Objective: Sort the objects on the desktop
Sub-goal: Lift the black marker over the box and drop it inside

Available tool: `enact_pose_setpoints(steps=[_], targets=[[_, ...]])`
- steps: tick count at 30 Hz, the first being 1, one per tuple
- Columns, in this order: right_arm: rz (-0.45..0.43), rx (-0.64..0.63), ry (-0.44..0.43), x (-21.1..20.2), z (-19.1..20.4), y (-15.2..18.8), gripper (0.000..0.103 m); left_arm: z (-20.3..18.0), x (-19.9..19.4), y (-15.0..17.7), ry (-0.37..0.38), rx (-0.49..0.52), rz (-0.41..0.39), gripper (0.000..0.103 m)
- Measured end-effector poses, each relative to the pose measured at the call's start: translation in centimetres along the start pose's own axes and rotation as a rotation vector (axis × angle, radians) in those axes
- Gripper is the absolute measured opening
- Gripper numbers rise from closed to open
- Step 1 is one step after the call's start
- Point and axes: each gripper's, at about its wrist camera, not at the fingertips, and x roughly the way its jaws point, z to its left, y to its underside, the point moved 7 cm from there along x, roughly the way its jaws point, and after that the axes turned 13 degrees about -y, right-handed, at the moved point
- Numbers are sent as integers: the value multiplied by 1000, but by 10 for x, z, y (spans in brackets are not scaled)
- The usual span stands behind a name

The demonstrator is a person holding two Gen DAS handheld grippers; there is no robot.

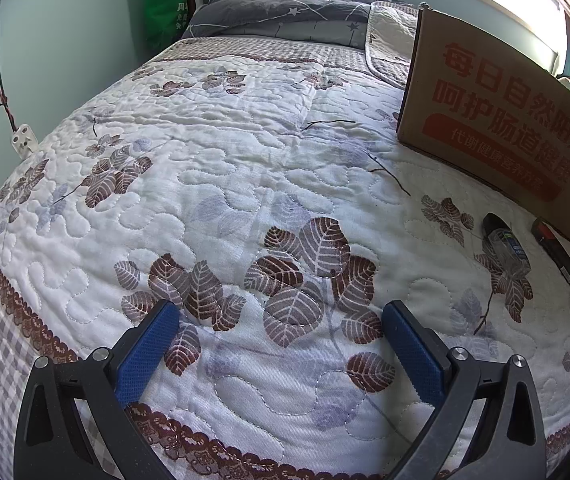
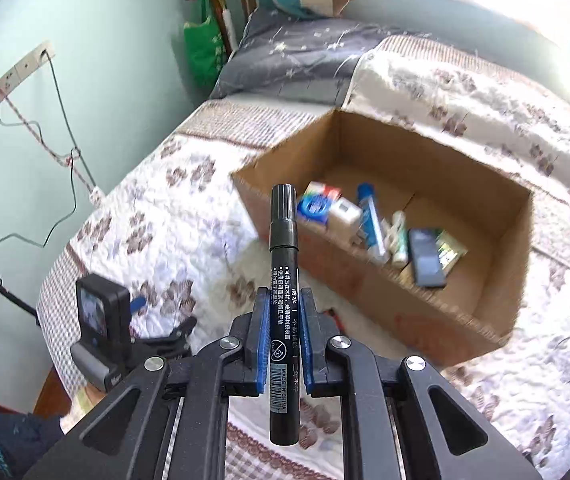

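Marker pen (image 2: pixel 283 280): black, cap end at 12 o'clock, clamped between the blue pads of the right gripper (image 2: pixel 283 320); held in the air above the quilt (image 2: pixel 189 216), short of the cardboard box (image 2: pixel 405 292).
Right gripper state: clenched on the pen barrel, pads pressing both sides.
Left gripper (image 1: pixel 281 344): released, jaws wide apart with nothing between them, poised over the bed cover.
Cardboard box: open-topped, at 1 to 2 o'clock from the pen in the right wrist view; already holds several small items, among them a blue tube (image 2: pixel 371 220), a dark phone-like slab (image 2: pixel 427 258) and small packets.
Step in hand: judged to be the carry, pen picked up and on its way to the box.
Next move calls for: bringing the pen over the box opening, clear of the near wall, then letting go.
Left to sort: a small clear bottle (image 1: pixel 505 244) and a black-and-red object (image 1: pixel 555 250) lie on the quilt at 3 o'clock in the left wrist view, just beside the box wall.
Writing on pen: "MADE IN CHINA" beside a barcode; Chinese lines above it too small to vouch for.
Writing on box: large red Chinese characters, first row "每日自然阳光".
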Motion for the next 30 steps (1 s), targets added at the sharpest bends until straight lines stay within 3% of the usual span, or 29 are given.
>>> enact_pose_setpoints(steps=[4, 7, 9, 13, 18, 21, 22, 23, 27, 28, 30], targets=[[-41, 150, 30, 12, -44, -51, 13, 0, 0, 0, 0, 0, 0, 103], [20, 251, 84, 53, -93, -63, 13, 0, 0, 0, 0, -1, 0, 103], [95, 312, 142, 75, -122, -51, 13, 0, 0, 0, 0, -1, 0, 103], [145, 439, 142, 110, -153, -17, 13, 0, 0, 0, -1, -1, 0, 103], [194, 419, 189, 129, -163, -4, 13, 0, 0, 0, -1, 0, 0, 103], [163, 452, 170, 126, -165, -2, 14, 0, 0, 0, 0, -1, 0, 103], [149, 460, 161, 122, -165, -2, 20, -1, 0, 0, 0, 0, -1, 103], [131, 460, 162, 115, -164, -2, 25, 0, 0, 0, 0, -1, 0, 103], [40, 401, 149, 71, -140, 1, 26, 0, 0, -1, 0, -1, 0, 103], [17, 367, 157, 56, -130, 5, 32, -1, 0, -1, 0, -1, 0, 103], [-22, 285, 174, 23, -103, 16, 52, -1, 1, -1, -1, -1, 0, 103]])
